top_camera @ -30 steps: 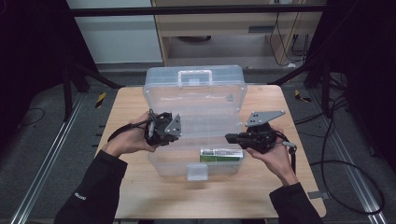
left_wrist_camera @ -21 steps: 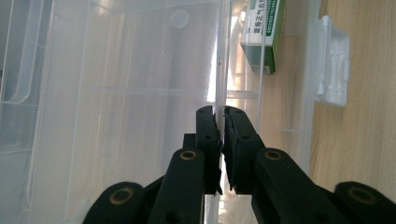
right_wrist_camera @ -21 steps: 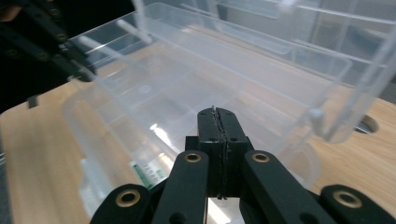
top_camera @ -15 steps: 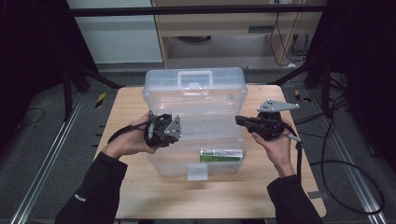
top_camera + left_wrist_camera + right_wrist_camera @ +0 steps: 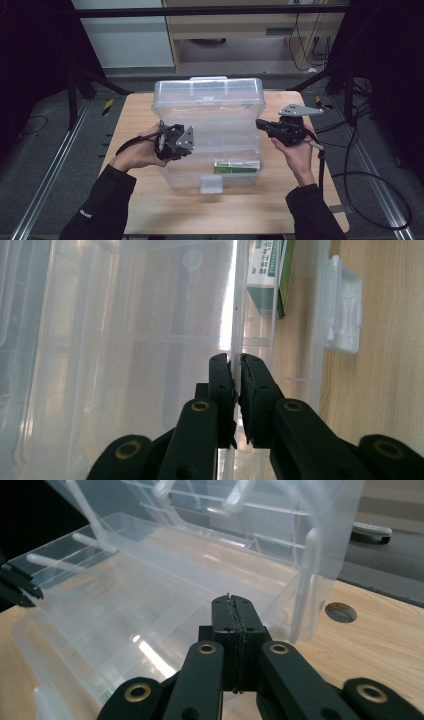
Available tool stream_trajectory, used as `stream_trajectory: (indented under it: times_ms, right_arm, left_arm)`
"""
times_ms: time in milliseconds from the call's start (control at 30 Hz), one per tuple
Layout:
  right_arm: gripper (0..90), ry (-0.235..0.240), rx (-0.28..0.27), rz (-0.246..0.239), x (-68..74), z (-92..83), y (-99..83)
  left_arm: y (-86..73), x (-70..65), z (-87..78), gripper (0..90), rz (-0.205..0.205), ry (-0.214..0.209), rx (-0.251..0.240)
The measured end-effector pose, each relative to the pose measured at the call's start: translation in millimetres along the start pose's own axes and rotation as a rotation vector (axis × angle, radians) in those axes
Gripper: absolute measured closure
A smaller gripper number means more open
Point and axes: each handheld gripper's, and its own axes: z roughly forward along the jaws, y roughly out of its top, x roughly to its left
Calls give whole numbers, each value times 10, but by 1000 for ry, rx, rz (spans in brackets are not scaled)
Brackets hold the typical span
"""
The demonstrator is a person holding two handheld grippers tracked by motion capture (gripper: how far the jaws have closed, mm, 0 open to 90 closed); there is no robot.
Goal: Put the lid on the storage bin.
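Note:
A clear plastic storage box (image 5: 210, 145) stands open on the wooden table (image 5: 150, 210), its lid (image 5: 209, 95) tipped up at the back. A green and white carton (image 5: 236, 166) lies in the front right of the box, behind the white latch (image 5: 210, 184). My left gripper (image 5: 192, 145) reaches in from the left. In the left gripper view it (image 5: 235, 362) is shut on a thin clear wall of the box (image 5: 234, 315), with the carton (image 5: 267, 275) farther along. My right gripper (image 5: 258, 122) hovers at the box's right rim, shut (image 5: 231, 600) with nothing in it.
The table has a round cable hole (image 5: 340, 612) behind the box's right corner. Black cables (image 5: 370, 190) trail over the floor at the right. A wooden cabinet (image 5: 240, 30) stands beyond the table, and dark frame legs (image 5: 85, 85) stand at both back corners.
My right gripper has drawn back from the front of the box near the carton, going farther back and to the right rim. The left gripper has kept its grip.

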Motion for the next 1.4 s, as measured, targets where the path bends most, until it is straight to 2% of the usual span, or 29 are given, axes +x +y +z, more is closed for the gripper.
stream_trajectory:
  times_ms: [233, 267, 367, 433, 600, 767, 833, 1000, 1100, 1300, 1333, 1400]
  right_arm:
    - [900, -26, -14, 27, -42, -22, 5]
    - [900, -13, -10, 37, -48, -23, 5]
    - [900, -14, -5, 22, -29, -13, -8]
    - [900, -12, -8, 24, -29, -12, -12]
    - [900, -10, -8, 20, -33, -14, -15]
    - [900, -9, -6, 18, -30, -15, -19]
    - [900, -10, -4, 16, -28, -15, -19]
    - [900, -9, -1, 14, -27, -17, -20]
    - [900, -8, -2, 14, -25, -19, -24]
    - [900, 0, -6, 16, -29, -24, -45]
    - [900, 0, -5, 16, -28, -26, -48]
    - [900, 1, -3, 15, -27, -29, -52]
  left_arm:
    - [-10, -52, 37, 828, 14, -19, 4]
    - [-9, -60, 42, 827, 15, -21, 5]
    - [-9, -76, 40, 811, 18, -5, 7]
    - [-20, -74, 39, 771, 5, 7, -2]
    - [-76, -59, 22, 642, -63, 3, -99]
    - [-111, -54, 20, 562, -134, -10, -182]
    - [-114, -59, 29, 529, -152, -17, -207]
    - [-105, -77, 35, 485, -170, -10, -261]
    - [-108, -91, 25, 454, -202, -21, -324]
    - [-145, -128, 36, 401, -242, -22, -418]
    - [-155, -139, 46, 394, -265, -22, -448]
    - [-184, -149, 56, 388, -283, -20, -478]
